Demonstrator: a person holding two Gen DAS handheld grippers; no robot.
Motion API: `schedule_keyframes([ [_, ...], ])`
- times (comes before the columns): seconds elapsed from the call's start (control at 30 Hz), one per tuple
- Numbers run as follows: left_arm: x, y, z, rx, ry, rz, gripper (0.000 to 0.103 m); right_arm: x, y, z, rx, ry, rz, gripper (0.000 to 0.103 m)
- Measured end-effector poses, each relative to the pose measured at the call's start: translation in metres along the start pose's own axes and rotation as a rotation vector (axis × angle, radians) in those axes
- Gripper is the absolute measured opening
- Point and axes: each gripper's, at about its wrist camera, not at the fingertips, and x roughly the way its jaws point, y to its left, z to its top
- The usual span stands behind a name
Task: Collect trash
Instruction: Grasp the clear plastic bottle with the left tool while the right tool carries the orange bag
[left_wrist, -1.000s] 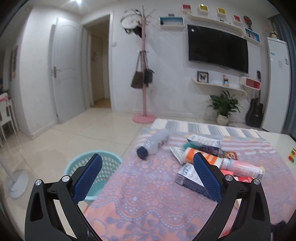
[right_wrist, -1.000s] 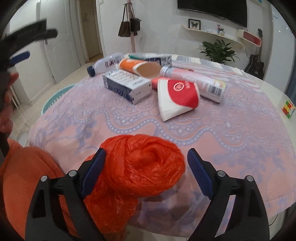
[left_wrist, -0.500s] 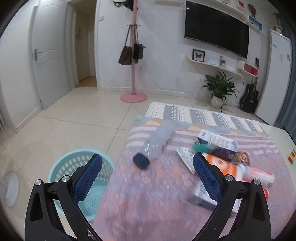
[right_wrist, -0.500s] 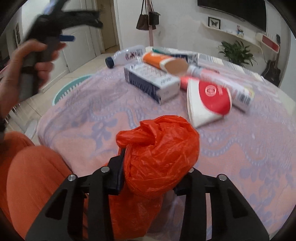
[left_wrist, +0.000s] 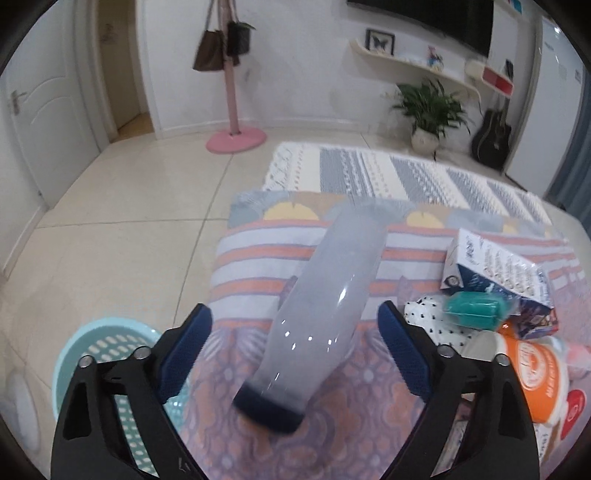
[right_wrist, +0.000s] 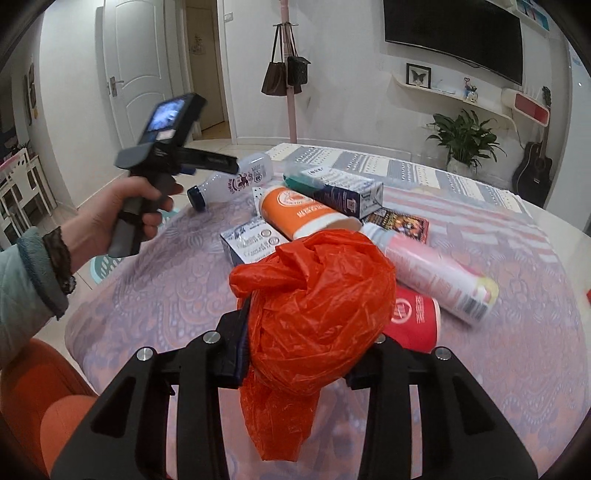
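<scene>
My right gripper (right_wrist: 306, 347) is shut on a crumpled orange plastic bag (right_wrist: 317, 306) and holds it above the table's near side. My left gripper (left_wrist: 295, 354) is open, its fingers on either side of a pale plastic bottle with a dark blue cap (left_wrist: 317, 314) that lies on the patterned tablecloth (left_wrist: 251, 417). The bottle (right_wrist: 236, 181) and the left gripper (right_wrist: 173, 155) also show in the right wrist view. An orange cup (right_wrist: 303, 214), boxes (right_wrist: 343, 192), a pink can (right_wrist: 432, 273) and a red cup (right_wrist: 413, 321) lie on the table.
A teal basket (left_wrist: 99, 354) stands on the floor left of the table. A striped rug (left_wrist: 388, 177), a pink coat stand (left_wrist: 232, 92), a plant (left_wrist: 428, 110) and a guitar (left_wrist: 491, 136) are beyond. My orange-clad legs (right_wrist: 40, 406) are at the lower left.
My right gripper closed on the orange bag and lifted it. My left gripper moved forward over the table until its open fingers came around the bottle.
</scene>
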Motion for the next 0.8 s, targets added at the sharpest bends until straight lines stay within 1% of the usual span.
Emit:
schedule_keyframes([
  [0.03,0.005,0.000,0.002,0.001,0.015,-0.017,0.074,0.000,0.002,0.001,-0.006,0.000,0.000,0.034],
  [0.07,0.011,0.000,0.003,-0.002,0.033,-0.035,0.072,0.001,0.003,0.003,-0.011,-0.001,-0.001,0.034],
  [0.1,0.015,-0.001,0.005,-0.005,0.041,-0.046,0.067,0.002,0.003,0.004,-0.014,-0.002,-0.001,0.034],
  [0.13,0.014,-0.001,0.004,-0.008,0.040,-0.058,0.057,0.003,0.004,0.006,-0.017,-0.004,0.002,0.034],
  [0.17,0.015,-0.002,0.004,-0.008,0.043,-0.075,0.054,0.005,0.004,0.009,-0.017,-0.007,0.003,0.034],
  [0.2,0.015,-0.003,0.003,-0.005,0.041,-0.073,0.053,0.006,0.005,0.011,-0.018,-0.010,0.005,0.034],
  [0.3,0.004,-0.003,-0.002,0.004,0.012,-0.068,0.051,0.008,0.011,0.020,-0.022,-0.024,0.017,0.034],
  [0.37,-0.010,0.004,-0.006,-0.023,-0.008,-0.076,0.051,0.008,0.019,0.031,-0.032,-0.048,0.031,0.034],
  [0.47,-0.043,0.027,-0.014,-0.091,-0.050,-0.074,0.051,0.008,0.035,0.050,-0.059,-0.089,0.063,0.034],
  [0.53,-0.067,0.043,-0.019,-0.129,-0.078,-0.053,0.051,0.012,0.051,0.064,-0.082,-0.110,0.087,0.034],
  [0.63,-0.109,0.077,-0.033,-0.203,-0.125,-0.013,0.051,0.023,0.080,0.084,-0.114,-0.130,0.137,0.034],
  [0.73,-0.135,0.111,-0.051,-0.278,-0.138,0.031,0.051,0.041,0.110,0.101,-0.124,-0.113,0.202,0.034],
  [0.8,-0.146,0.138,-0.072,-0.333,-0.140,0.074,0.051,0.055,0.129,0.110,-0.122,-0.092,0.246,0.034],
])
